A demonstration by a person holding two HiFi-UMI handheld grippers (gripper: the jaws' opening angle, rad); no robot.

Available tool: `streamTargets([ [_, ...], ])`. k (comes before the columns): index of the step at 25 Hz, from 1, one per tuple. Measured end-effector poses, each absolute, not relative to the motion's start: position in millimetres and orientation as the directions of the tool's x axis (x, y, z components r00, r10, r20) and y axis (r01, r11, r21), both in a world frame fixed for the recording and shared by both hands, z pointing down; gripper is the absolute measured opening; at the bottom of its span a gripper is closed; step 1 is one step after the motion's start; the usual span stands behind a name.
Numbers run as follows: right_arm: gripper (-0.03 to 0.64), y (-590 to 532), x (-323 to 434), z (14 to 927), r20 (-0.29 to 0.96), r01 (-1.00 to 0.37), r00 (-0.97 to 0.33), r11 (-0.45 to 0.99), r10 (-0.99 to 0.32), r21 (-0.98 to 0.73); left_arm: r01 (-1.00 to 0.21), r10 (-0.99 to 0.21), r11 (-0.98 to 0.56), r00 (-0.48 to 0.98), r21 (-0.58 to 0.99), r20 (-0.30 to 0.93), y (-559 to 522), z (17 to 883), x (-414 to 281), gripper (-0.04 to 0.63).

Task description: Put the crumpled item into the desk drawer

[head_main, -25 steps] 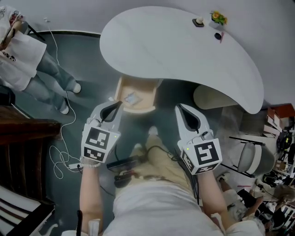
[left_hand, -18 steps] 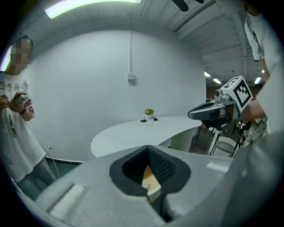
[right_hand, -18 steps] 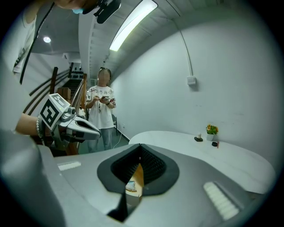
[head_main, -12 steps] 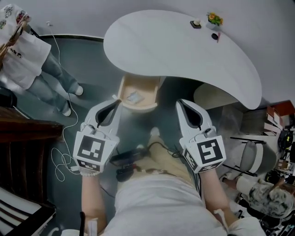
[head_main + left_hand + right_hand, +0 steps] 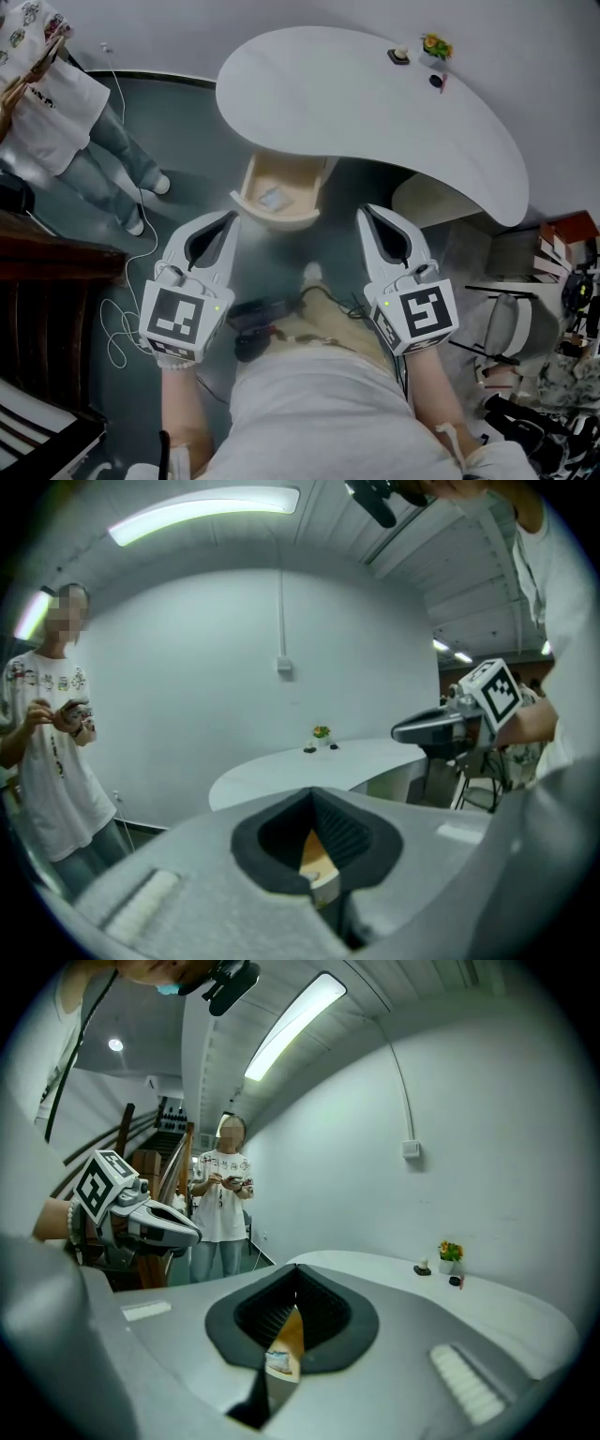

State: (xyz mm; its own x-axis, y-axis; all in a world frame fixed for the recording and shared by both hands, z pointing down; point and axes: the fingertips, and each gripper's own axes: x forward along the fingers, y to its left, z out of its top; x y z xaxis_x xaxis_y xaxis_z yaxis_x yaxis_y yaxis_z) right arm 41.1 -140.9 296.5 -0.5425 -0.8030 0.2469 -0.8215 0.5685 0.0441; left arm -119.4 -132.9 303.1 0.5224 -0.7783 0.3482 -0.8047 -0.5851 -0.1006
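Head view: left gripper (image 5: 228, 217) and right gripper (image 5: 365, 215), both closed and empty, near side of open drawer (image 5: 246, 192). Inside it lies crumpled item (image 5: 272, 199); white desk (image 5: 375, 103) beyond.

Office-like lab room: curved white desk (image 5: 375, 103), ceiling strip light (image 5: 202, 517), floor cables (image 5: 112, 323)

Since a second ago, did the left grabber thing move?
Yes. In the head view the left gripper has slid back and to the left, farther from the open drawer under the desk.
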Motion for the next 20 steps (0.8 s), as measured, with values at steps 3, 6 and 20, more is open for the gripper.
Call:
streamTargets([
  [3, 0.001, -141.2, 40.1, 299.3, 0.252, -0.821, -0.541, 0.568, -0.802, 0.047, -0.804, -0.774, -0.59, 0.534, -0.08, 0.342, -130.4, 306.5, -119.2, -0.003],
  [6, 0.001, -139.9, 40.3, 299.9, 0.256, -0.821, -0.539, 0.568, -0.803, 0.052, -0.801, -0.768, -0.594, 0.537, -0.075, 0.349, -127.5, 311.7, -116.9, -0.004],
  [20, 0.002, -133.2, 38.5, 305.3, 0.266, -0.825, -0.53, 0.562, -0.805, 0.055, -0.78, -0.742, -0.622, 0.561, -0.067, 0.367, -120.9, 320.9, -111.0, -0.003],
])
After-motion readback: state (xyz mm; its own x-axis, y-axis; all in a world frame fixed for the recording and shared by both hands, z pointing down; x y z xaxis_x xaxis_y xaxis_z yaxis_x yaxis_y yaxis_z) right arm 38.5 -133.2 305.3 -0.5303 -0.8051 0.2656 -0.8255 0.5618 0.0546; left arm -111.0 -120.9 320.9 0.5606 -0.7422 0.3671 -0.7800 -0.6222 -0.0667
